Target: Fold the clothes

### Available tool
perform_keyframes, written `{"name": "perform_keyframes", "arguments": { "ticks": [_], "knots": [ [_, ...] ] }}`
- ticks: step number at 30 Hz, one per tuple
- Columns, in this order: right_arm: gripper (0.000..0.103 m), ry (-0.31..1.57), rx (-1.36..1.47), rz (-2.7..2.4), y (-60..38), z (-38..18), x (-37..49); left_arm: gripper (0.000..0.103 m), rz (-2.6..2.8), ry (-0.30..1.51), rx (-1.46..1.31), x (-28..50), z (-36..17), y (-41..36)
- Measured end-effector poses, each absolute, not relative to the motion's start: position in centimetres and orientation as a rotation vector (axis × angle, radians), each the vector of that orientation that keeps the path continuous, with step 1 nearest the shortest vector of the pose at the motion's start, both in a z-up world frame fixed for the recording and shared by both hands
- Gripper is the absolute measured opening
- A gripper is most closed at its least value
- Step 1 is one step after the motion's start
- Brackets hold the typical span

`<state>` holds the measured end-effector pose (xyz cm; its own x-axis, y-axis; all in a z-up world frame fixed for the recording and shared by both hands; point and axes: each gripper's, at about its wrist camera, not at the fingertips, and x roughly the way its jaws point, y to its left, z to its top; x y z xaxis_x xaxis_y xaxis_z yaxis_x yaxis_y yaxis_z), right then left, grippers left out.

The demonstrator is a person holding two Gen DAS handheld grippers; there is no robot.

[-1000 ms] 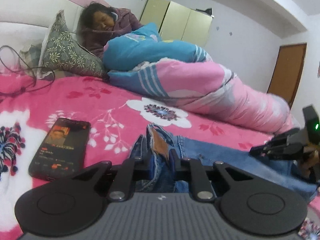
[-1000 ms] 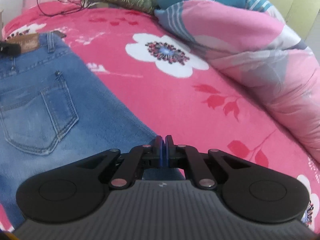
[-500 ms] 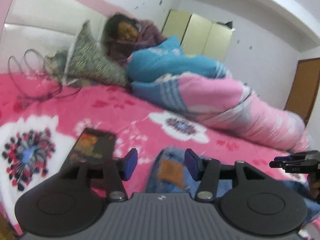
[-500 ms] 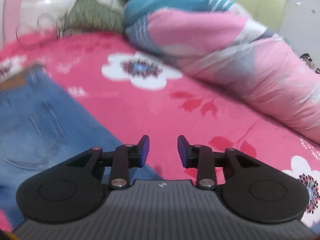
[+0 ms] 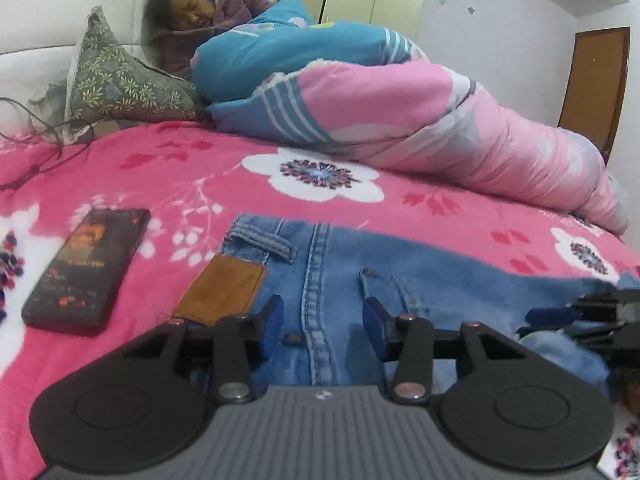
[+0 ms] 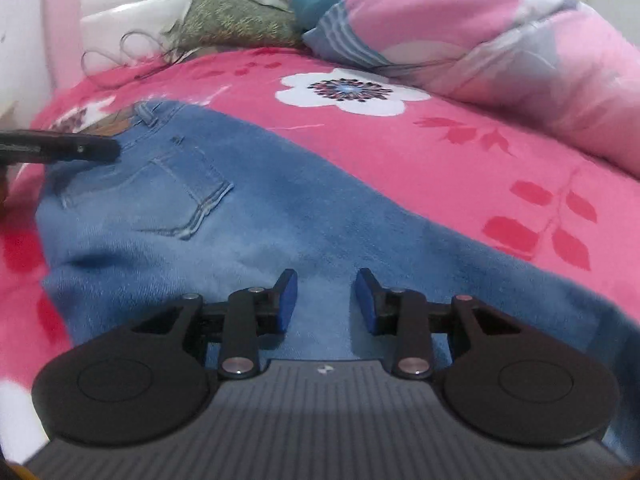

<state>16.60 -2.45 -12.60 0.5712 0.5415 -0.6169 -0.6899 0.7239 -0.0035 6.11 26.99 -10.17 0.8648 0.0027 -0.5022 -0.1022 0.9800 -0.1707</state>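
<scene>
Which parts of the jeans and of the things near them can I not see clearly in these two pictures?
- Jeans: the near part is hidden under the left claw body in the left wrist view; the leg ends are cut off in both views.
- Phone: its screen is too blurred to read, left wrist view.
- Leather patch: the lettering is too small and blurred.
- Right claw: whether its pads touch the denim is unclear, right wrist view.

bed [image 5: 440, 216]: pink floral cover | on it: jeans [image 5: 420, 276], phone [image 5: 86, 268], pillow [image 5: 120, 84], quilt [image 5: 380, 116], cable [image 5: 36, 152]
</scene>
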Motion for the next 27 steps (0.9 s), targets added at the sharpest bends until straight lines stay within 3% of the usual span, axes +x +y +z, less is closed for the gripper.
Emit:
{"name": "perform_keyframes", "arguments": {
  "ticks": [6,10,12,27],
  "knots": [
    [0.033,0.591,-0.251,0.712,-2.3,-13.0,16.2,0.051,-0.043,0.482,-0.225,9.0,-7.4,25.6],
    [0.033,0.584,-0.233,0.716,-2.7,-13.1,15.9,0.051,-0.001,0.588,-0.256,13.4,-9.7,25.3],
    [0.033,0.59,-0.205,0.723,-3.1,-13.0,16.1,0.041,0.046,0.658,-0.272,15.1,-11.9,25.8],
    [0.033,0.617,0.128,0.379,-15.9,-12.2,19.3,0.045,0.052,0.613,-0.233,14.6,-12.8,25.1]
  ]
}}
